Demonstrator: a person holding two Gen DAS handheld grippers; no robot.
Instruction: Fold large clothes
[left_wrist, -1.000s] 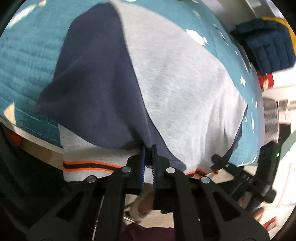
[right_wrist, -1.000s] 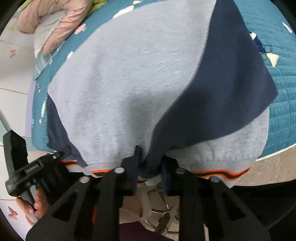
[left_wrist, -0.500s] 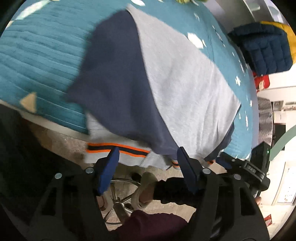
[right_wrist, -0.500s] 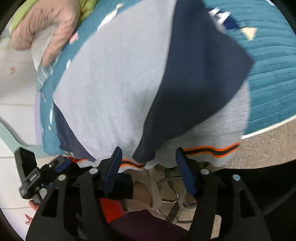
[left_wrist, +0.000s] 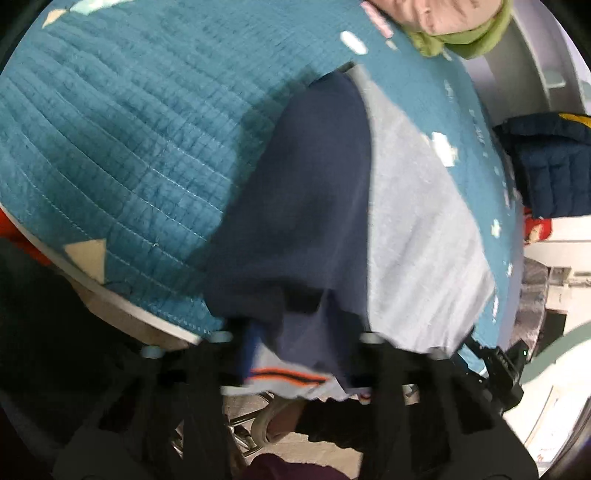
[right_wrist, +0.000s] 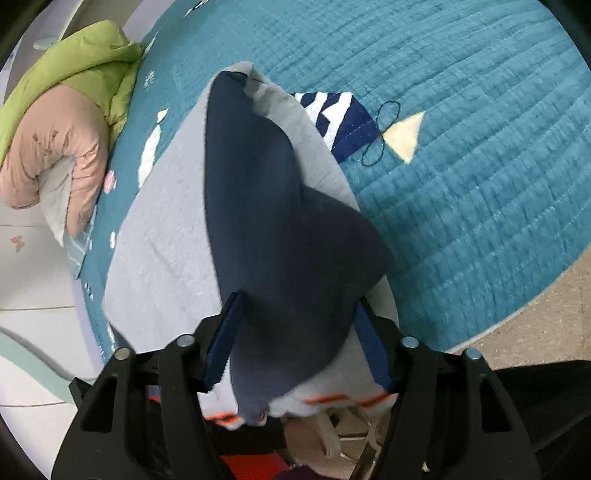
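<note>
Regrasp step: both claws' jaws just closing. Right claw (right_wrist: 295, 339) half-wide around sweatshirt (right_wrist: 166, 251) hem; left claw (left_wrist: 303, 343) narrow, grip unclear. Next: pinch firmly, lift forward.

the left gripper (left_wrist: 299, 350) points steeply down, its black arms splayed at the bottom of its own view and its blue-lined jaws, which have just been closing, standing apart around navy and grey cloth; blur hides whether the pads press on it. the right gripper (right_wrist: 295, 343) is tilted down the same way, its two blue pads standing well apart on either side of a navy fold, its jaws also having just been closing. a black part of the other gripper shows at the left view's right edge.
</note>
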